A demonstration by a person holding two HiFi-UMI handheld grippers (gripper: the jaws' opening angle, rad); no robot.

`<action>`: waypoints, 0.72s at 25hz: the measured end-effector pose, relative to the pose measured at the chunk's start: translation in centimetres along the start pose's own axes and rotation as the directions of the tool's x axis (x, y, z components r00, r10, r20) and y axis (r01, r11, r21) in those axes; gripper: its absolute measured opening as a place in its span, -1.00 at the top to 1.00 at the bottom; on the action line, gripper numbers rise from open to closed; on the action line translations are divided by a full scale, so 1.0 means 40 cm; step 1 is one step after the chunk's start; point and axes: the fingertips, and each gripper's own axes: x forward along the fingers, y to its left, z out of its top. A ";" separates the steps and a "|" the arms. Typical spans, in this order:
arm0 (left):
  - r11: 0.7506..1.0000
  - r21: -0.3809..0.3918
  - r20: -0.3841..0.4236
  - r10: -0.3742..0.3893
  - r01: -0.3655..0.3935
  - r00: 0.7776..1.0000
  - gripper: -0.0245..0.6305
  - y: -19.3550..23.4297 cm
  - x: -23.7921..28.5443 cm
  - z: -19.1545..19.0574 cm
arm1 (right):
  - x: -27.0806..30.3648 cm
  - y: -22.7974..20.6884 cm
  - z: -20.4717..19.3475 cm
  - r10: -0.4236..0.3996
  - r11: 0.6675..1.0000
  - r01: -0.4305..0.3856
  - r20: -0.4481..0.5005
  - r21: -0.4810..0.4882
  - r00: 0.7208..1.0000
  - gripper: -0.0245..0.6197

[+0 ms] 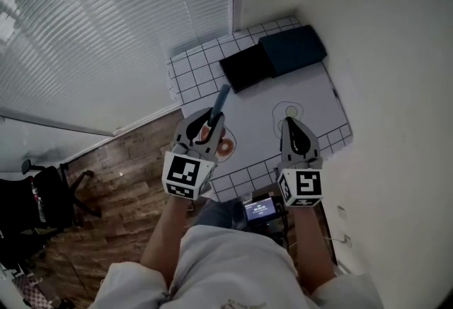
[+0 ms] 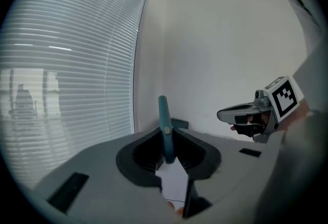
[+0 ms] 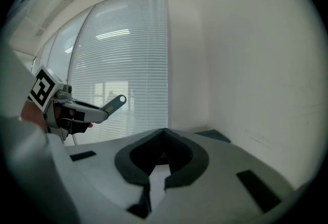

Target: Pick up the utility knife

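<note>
One-handed: pinched utility knife in left gripper fingers, lengthwise along them, jutting past fingertips; pressed right gripper fingers together, empty.

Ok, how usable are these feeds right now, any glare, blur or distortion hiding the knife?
Head view: dim and slightly soft, but the teal utility knife reads clearly against the white mat. Left gripper view: heavy fisheye bending, bright blinds at left, knife between the jaws in focus. Right gripper view: same fisheye with dark corners, blinds glaring, knife small and backlit at left.
</note>
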 end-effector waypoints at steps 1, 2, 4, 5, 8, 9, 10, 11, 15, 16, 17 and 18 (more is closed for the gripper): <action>1.000 -0.001 0.011 0.005 -0.005 1.000 0.69 0.001 -0.010 0.014 | -0.006 0.001 0.014 -0.001 1.000 0.001 0.011 0.001 1.000 0.90; 1.000 -0.006 0.022 0.008 -0.008 1.000 0.69 0.002 -0.021 0.026 | -0.012 0.003 0.028 -0.002 1.000 0.001 0.021 0.001 1.000 0.90; 1.000 -0.016 0.040 0.013 -0.013 0.999 0.69 0.000 -0.043 0.046 | -0.026 0.009 0.052 -0.002 1.000 0.002 0.037 -0.002 0.999 0.90; 1.000 -0.017 0.048 0.015 -0.015 0.999 0.69 -0.002 -0.053 0.055 | -0.033 0.012 0.064 -0.002 1.000 0.002 0.045 -0.004 0.999 0.90; 1.000 -0.012 0.067 0.015 -0.014 0.998 0.69 -0.007 -0.077 0.079 | -0.048 0.021 0.104 -0.002 1.000 0.003 0.073 -0.013 0.997 0.90; 1.000 -0.009 0.075 0.013 -0.013 0.997 0.69 -0.010 -0.086 0.088 | -0.055 0.024 0.117 -0.002 1.000 0.003 0.081 -0.013 0.997 0.90; 1.000 -0.004 0.084 0.013 -0.013 0.996 0.68 -0.013 -0.094 0.097 | -0.062 0.027 0.130 -0.002 1.000 0.003 0.091 -0.012 0.996 0.90; 1.000 0.000 0.094 0.015 -0.015 0.995 0.68 -0.015 -0.103 0.108 | -0.070 0.029 0.143 -0.003 1.000 0.004 0.102 -0.010 0.995 0.90; 1.000 -0.007 0.133 0.028 -0.028 0.991 0.69 -0.020 -0.133 0.146 | -0.098 0.028 0.187 -0.008 1.000 0.007 0.143 0.003 0.990 0.90; 0.999 -0.010 0.141 0.032 -0.031 0.989 0.68 -0.021 -0.140 0.154 | -0.102 0.028 0.194 -0.008 1.000 0.008 0.148 0.001 0.989 0.90; 0.999 -0.011 0.150 0.035 -0.034 0.988 0.68 -0.021 -0.146 0.161 | -0.105 0.029 0.200 -0.008 1.000 0.009 0.151 -0.003 0.988 0.90; 0.999 -0.012 0.158 0.038 -0.037 0.987 0.68 -0.021 -0.151 0.169 | -0.107 0.030 0.205 -0.008 1.000 0.009 0.154 -0.005 0.988 0.90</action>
